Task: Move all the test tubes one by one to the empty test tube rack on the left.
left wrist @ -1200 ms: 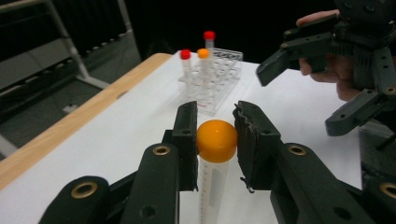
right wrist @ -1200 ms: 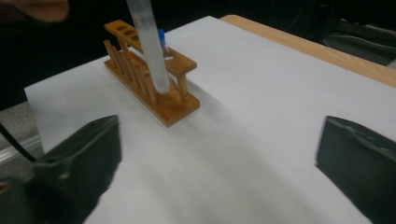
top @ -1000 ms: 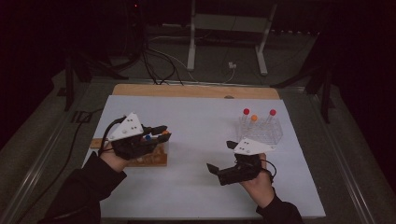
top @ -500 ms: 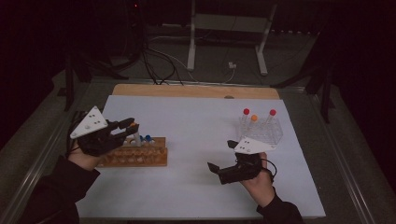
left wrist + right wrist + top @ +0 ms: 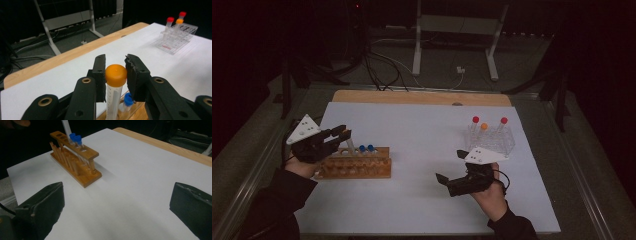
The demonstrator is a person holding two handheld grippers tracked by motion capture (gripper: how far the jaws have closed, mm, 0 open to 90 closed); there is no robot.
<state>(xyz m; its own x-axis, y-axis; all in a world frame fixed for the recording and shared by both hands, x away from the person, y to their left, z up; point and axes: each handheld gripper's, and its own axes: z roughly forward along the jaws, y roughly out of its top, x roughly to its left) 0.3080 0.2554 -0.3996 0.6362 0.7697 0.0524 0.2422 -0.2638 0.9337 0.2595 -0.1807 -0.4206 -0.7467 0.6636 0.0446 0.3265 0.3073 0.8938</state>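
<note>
L gripper [image 5: 115,75] is clamping an orange-capped clear plastic tube [image 5: 115,75], apparently seated in the wooden tube rack [image 5: 354,166]. R gripper [image 5: 451,173] is hovering w/ jaws wide apart.

The clear plastic tube with an orange screw cap [image 5: 115,75] stands upright in the wooden rack [image 5: 354,167], beside two blue-capped tubes [image 5: 366,148].

a clear plastic rack [image 5: 490,140] stood right of centre in the high view, holding two red-capped tubes [image 5: 475,120] and an orange-capped one [image 5: 484,127]. a white metal stand [image 5: 455,30] and cables [image 5: 382,62] filled the top.
</note>
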